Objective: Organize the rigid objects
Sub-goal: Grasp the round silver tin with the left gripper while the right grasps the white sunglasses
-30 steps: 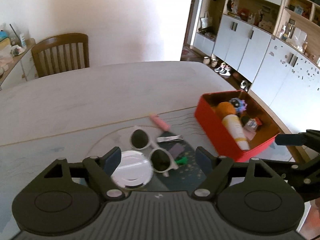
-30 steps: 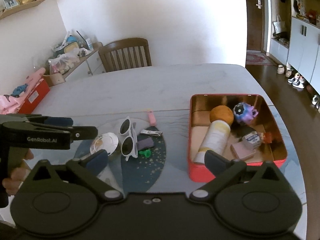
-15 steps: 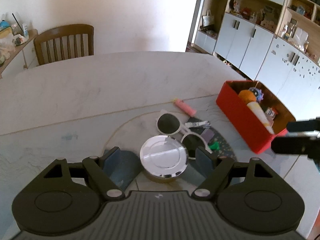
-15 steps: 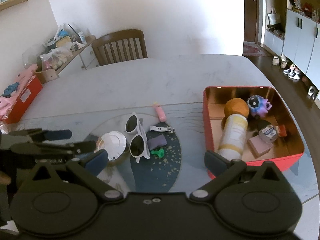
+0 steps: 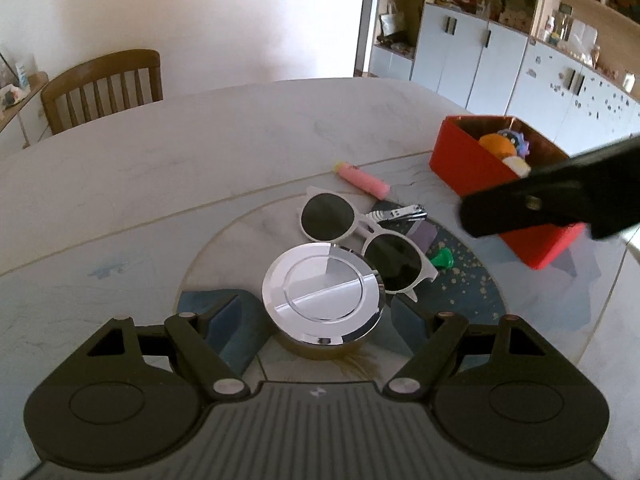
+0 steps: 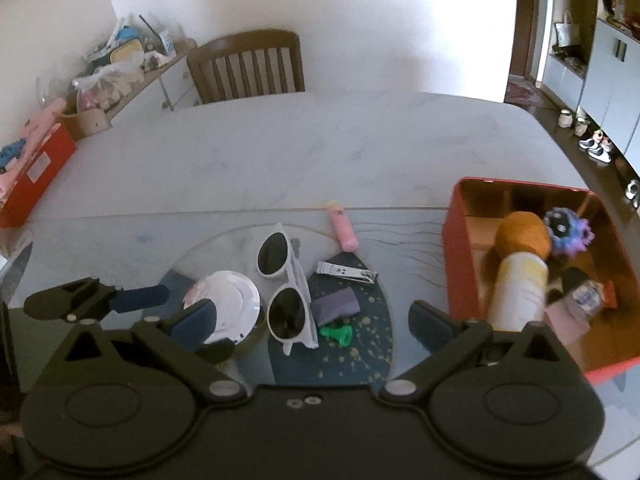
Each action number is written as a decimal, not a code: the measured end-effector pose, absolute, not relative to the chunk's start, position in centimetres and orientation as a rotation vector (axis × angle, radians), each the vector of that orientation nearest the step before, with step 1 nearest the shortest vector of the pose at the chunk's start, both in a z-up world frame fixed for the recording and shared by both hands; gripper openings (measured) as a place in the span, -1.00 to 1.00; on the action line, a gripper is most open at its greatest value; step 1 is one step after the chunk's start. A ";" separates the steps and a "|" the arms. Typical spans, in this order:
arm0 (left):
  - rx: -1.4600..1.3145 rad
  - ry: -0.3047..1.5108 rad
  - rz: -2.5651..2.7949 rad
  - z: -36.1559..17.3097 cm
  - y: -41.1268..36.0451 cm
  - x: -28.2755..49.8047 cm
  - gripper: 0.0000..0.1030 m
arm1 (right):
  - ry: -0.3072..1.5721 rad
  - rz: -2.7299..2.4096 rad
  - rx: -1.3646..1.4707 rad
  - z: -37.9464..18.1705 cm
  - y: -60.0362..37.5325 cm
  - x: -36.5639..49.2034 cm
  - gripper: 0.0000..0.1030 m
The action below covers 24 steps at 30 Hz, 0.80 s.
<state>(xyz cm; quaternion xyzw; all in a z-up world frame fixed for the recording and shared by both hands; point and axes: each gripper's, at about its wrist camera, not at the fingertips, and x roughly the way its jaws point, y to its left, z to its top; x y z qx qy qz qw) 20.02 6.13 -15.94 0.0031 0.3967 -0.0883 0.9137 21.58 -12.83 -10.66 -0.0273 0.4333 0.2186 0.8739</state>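
Left gripper (image 5: 320,316) has descended since the earlier frame; its spread, unclenched fingers now flank the round mirrored compact (image 5: 323,295), lower centre of frame. Right gripper (image 6: 312,318) hangs open, farther off.

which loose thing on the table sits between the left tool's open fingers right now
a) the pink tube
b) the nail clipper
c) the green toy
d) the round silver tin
d: the round silver tin lies in the gap of the left tool, whose fingers stand apart on either side of it without pressing.
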 end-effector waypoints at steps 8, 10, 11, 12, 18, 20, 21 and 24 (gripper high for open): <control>0.045 0.798 -0.175 -16.9 5.3 20.5 0.59 | 0.943 0.484 -0.107 -12.5 -9.8 24.4 0.89; 0.048 0.796 -0.185 -17.0 5.1 20.6 0.59 | 0.951 0.492 -0.115 -12.9 -9.2 25.2 0.81; 0.040 0.799 -0.199 -17.1 5.0 20.7 0.59 | 0.956 0.493 -0.119 -13.1 -8.9 25.6 0.79; 0.037 0.801 -0.204 -17.2 5.0 20.7 0.59 | 0.963 0.494 -0.120 -13.4 -8.6 26.0 0.75; 0.045 0.797 -0.208 -17.7 4.9 21.0 0.59 | 1.000 0.512 -0.131 -14.6 -7.5 27.0 0.55; 0.045 0.800 -0.210 -17.8 4.9 21.2 0.59 | 1.005 0.517 -0.133 -14.8 -7.2 27.0 0.51; 0.041 0.803 -0.211 -17.9 5.0 21.3 0.59 | 1.009 0.522 -0.134 -14.9 -7.0 27.1 0.48; 0.035 0.806 -0.208 -18.2 5.0 21.6 0.59 | 1.001 0.523 -0.133 -15.0 -6.5 27.3 0.46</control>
